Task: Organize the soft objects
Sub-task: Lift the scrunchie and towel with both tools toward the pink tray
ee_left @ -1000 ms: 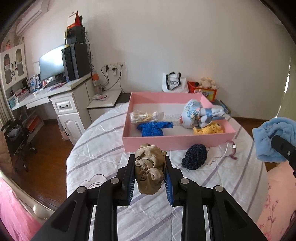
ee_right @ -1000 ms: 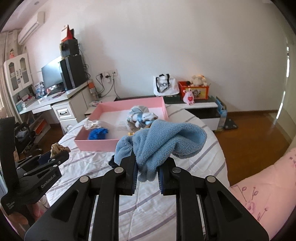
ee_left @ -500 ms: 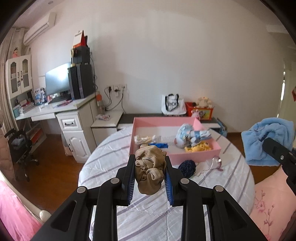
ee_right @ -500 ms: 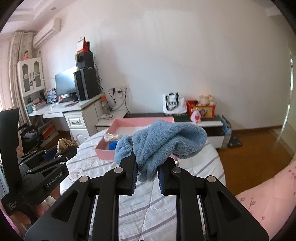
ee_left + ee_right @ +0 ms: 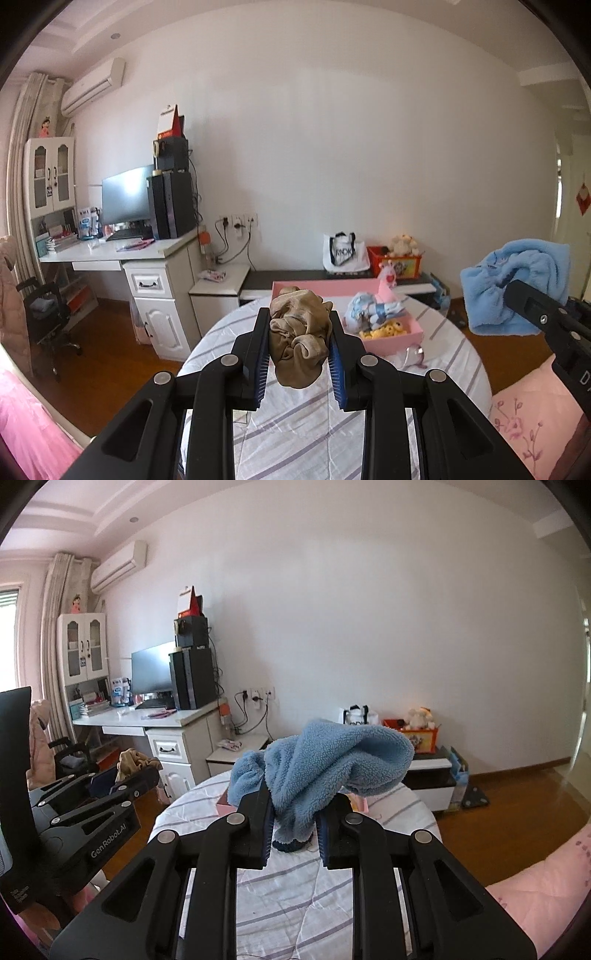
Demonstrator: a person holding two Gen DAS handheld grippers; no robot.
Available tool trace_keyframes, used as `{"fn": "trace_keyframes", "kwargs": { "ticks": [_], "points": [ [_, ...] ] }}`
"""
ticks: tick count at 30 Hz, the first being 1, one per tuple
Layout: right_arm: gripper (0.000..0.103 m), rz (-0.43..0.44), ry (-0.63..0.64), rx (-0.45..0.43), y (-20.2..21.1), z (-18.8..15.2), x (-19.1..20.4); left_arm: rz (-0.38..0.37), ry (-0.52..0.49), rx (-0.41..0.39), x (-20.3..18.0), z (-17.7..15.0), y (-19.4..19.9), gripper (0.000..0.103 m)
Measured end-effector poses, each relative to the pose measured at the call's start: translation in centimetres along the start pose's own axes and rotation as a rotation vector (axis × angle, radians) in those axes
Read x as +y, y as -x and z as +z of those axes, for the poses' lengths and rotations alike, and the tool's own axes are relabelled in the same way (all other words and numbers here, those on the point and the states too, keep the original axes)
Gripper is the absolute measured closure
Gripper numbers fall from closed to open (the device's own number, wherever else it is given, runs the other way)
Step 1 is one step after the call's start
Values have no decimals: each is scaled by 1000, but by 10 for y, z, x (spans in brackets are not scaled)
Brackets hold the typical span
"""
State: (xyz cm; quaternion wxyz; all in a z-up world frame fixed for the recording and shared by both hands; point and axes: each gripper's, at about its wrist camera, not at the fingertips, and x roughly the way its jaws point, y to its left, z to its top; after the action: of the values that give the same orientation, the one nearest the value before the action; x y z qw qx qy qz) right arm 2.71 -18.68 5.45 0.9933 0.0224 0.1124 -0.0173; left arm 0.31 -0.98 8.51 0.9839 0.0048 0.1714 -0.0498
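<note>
My left gripper (image 5: 297, 328) is shut on a bunched tan cloth (image 5: 299, 339) and holds it high above the round striped table (image 5: 295, 435). My right gripper (image 5: 293, 805) is shut on a fluffy light blue cloth (image 5: 325, 764), also held high; that cloth shows at the right of the left wrist view (image 5: 517, 288). The tan cloth shows at the left of the right wrist view (image 5: 135, 762). A pink tray (image 5: 399, 338) on the table's far side holds a blue-and-white plush (image 5: 369, 314) and a yellow item (image 5: 384, 328). A dark blue knitted item (image 5: 291, 845) lies under my right gripper.
A white desk (image 5: 122, 254) with monitor and black tower stands at the left, with a chair (image 5: 48, 314) beside it. A low cabinet (image 5: 332, 280) along the far wall carries a white bag and a red box. A pink pillow (image 5: 535, 424) lies at the right.
Both grippers have risen and pulled back from the table with their cloths still held. The tray and table now look smaller and farther away.
</note>
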Motion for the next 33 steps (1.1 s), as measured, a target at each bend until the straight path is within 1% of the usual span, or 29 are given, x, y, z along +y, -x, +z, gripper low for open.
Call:
{"fn": "trace_keyframes", "kwargs": {
  "ticks": [7,9,19,33],
  "points": [
    [85,7,0,-31,9,2,2,0,13,-35,3,-13,27,78],
    [85,9,2,-35,13,-1,-1,0,14,-42,4,-19,35,78],
    [85,10,7,-30,15,-2,-2,0,20,-38,6,-26,47,78],
    [85,10,5,-15,6,0,2,-7,24,-6,5,-15,31,78]
  ]
}}
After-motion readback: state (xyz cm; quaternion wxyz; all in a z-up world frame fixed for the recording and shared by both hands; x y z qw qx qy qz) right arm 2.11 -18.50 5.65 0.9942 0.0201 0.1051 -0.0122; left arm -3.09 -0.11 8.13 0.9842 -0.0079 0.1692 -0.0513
